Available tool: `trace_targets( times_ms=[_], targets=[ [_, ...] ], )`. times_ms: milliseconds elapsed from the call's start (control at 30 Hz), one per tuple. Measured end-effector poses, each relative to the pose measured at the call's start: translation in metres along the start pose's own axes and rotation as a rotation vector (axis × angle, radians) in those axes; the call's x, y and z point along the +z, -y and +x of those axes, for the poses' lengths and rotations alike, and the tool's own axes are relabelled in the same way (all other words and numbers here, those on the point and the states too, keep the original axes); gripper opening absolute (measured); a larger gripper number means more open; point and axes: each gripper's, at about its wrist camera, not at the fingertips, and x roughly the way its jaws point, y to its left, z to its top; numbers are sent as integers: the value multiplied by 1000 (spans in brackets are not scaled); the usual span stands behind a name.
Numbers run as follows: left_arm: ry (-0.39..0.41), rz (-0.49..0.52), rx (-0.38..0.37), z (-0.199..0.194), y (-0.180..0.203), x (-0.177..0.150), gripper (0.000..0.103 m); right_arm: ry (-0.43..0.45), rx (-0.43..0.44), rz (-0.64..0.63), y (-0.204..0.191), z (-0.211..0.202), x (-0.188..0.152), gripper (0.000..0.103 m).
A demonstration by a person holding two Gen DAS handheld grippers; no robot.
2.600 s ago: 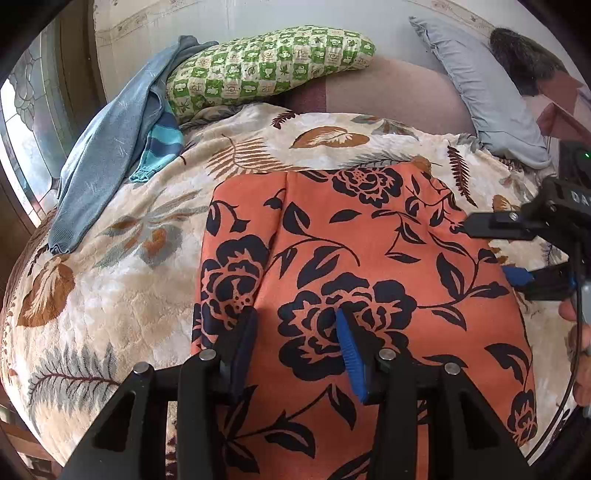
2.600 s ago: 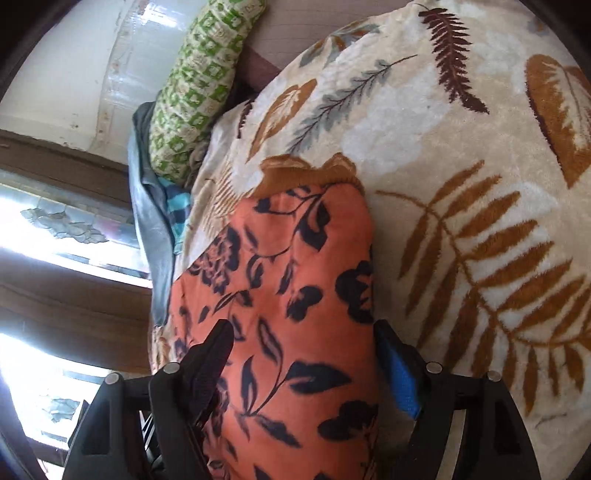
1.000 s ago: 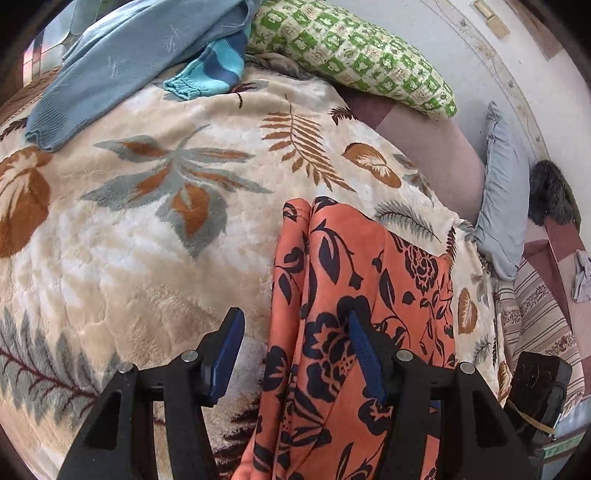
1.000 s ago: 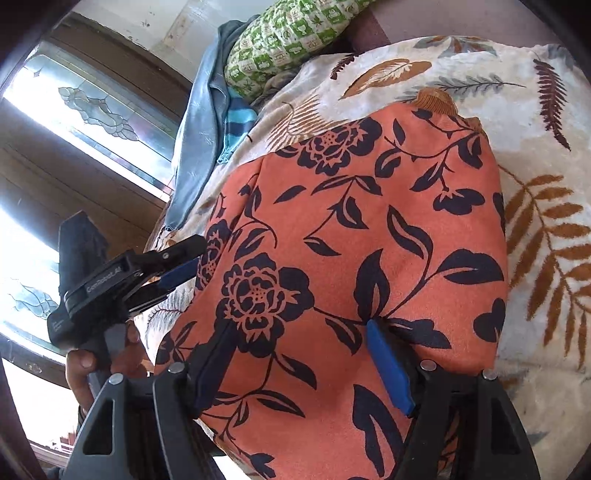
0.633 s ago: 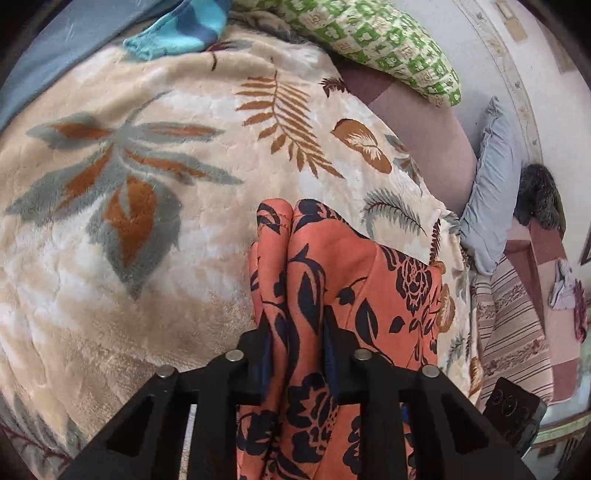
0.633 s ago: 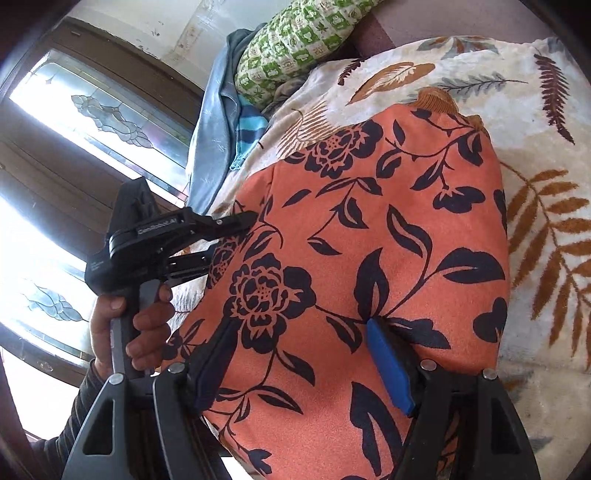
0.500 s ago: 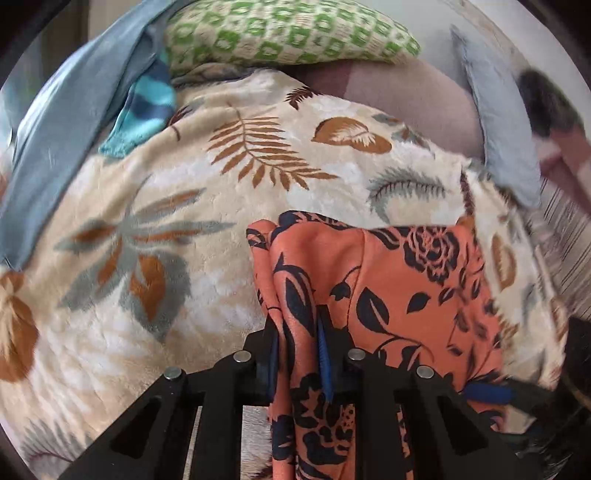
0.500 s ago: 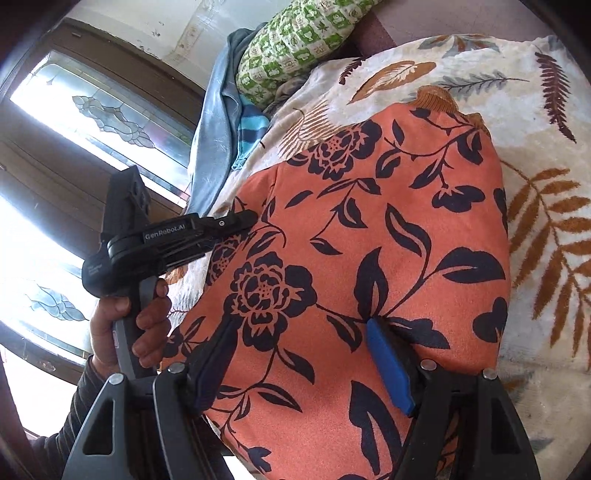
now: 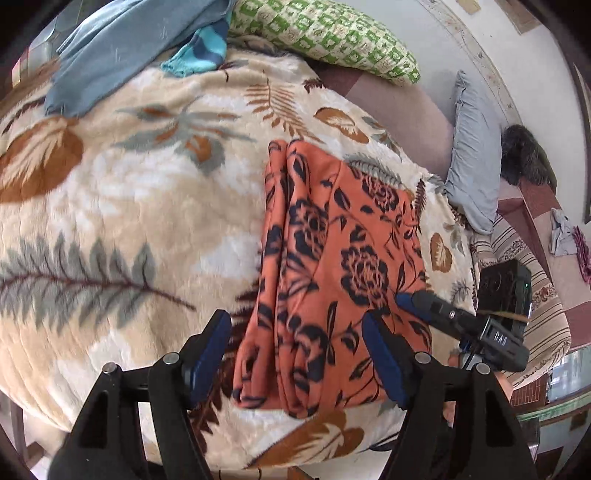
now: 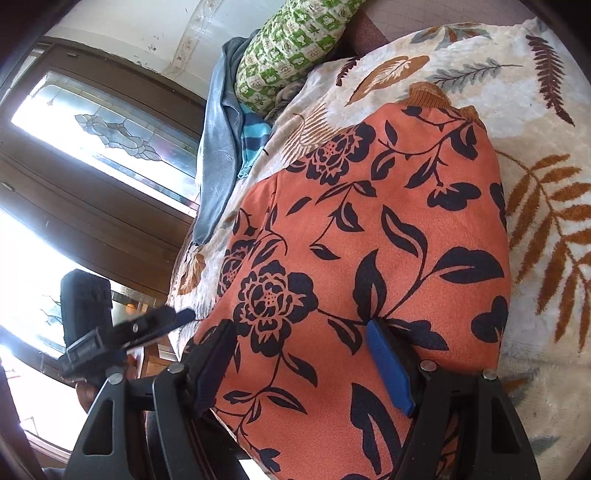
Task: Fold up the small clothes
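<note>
An orange garment with dark floral print (image 9: 332, 266) lies folded on the leaf-patterned blanket (image 9: 129, 206); its left edge is doubled over in a narrow strip. My left gripper (image 9: 295, 354) is open, its jaws wide apart over the garment's near left edge, holding nothing. My right gripper (image 10: 299, 354) is open, its blue pads resting on the garment (image 10: 369, 240) near its right side. The right gripper also shows in the left wrist view (image 9: 417, 306), and the left gripper shows in the right wrist view (image 10: 177, 317).
A green patterned pillow (image 9: 325, 33), a blue-grey garment (image 9: 122, 48) and a turquoise striped cloth (image 9: 199, 55) lie at the bed's far end. A grey pillow (image 9: 476, 155) lies at the right. A wooden-framed window (image 10: 92, 147) is beside the bed.
My left gripper let go of the garment's left edge, opened and drew back toward the near edge. The garment's left strip now lies folded over. My right gripper stayed in place.
</note>
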Motion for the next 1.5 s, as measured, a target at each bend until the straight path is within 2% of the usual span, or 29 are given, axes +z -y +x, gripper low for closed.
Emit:
trace_targets(
  times_ms=[100, 133, 167, 200, 267, 333, 400, 500, 600, 700, 767, 800, 867, 967, 1033, 1100, 1200, 1300, 1500],
  targets=[
    [-34, 5, 59, 17, 1, -17, 74, -6, 1, 2, 0, 0, 0, 76],
    [-41, 5, 78, 22, 1, -20, 69, -9, 2, 3, 0, 1, 1, 76],
    [-54, 13, 74, 26, 2, -22, 42, -11, 3, 5, 0, 0, 1, 76],
    [-72, 27, 77, 29, 3, -23, 27, -13, 4, 8, 0, 0, 1, 76],
    [-41, 61, 106, 23, 9, -23, 18, -19, 1, 21, -1, -1, 3, 76],
    [27, 126, 156, 8, 23, -21, 16, -29, -19, 31, -6, -4, 4, 76],
    [57, 180, 194, 2, 33, -21, 16, -23, -27, 23, -15, -11, 5, 77],
    [-50, 122, 207, 32, 11, -22, 17, -12, -29, 8, -23, -20, 0, 78],
    [-44, 61, 158, 31, 2, -22, 19, -10, -23, 39, -22, -27, -7, 78],
    [-45, 56, 158, 27, -1, -22, 26, 22, 17, 50, -22, -33, -13, 80],
    [-42, 36, 134, 21, -3, -22, 29, -12, -14, 71, -9, -19, -17, 83],
    [-32, 29, 128, 16, -3, -22, 32, -28, -13, 102, -1, -15, -19, 83],
    [3, 47, 153, 3, 0, -22, 37, 8, 24, 142, -1, -26, -17, 83],
    [69, 77, 216, -14, 10, -20, 52, 69, 60, 109, -14, -48, -11, 83],
    [116, 89, 243, -22, 15, -15, 57, 108, 47, 83, -16, -61, -10, 83],
    [154, 104, 274, -27, 20, -9, 66, 133, -10, 99, -7, -68, -10, 83],
    [184, 128, 324, -24, 28, -1, 68, 137, -51, 182, 23, -72, -13, 83],
    [180, 145, 335, -14, 34, 7, 68, 134, -82, 245, 49, -71, -17, 83],
    [160, 166, 333, 7, 41, 20, 68, 125, -46, 292, 67, -63, -9, 83]
  ],
)
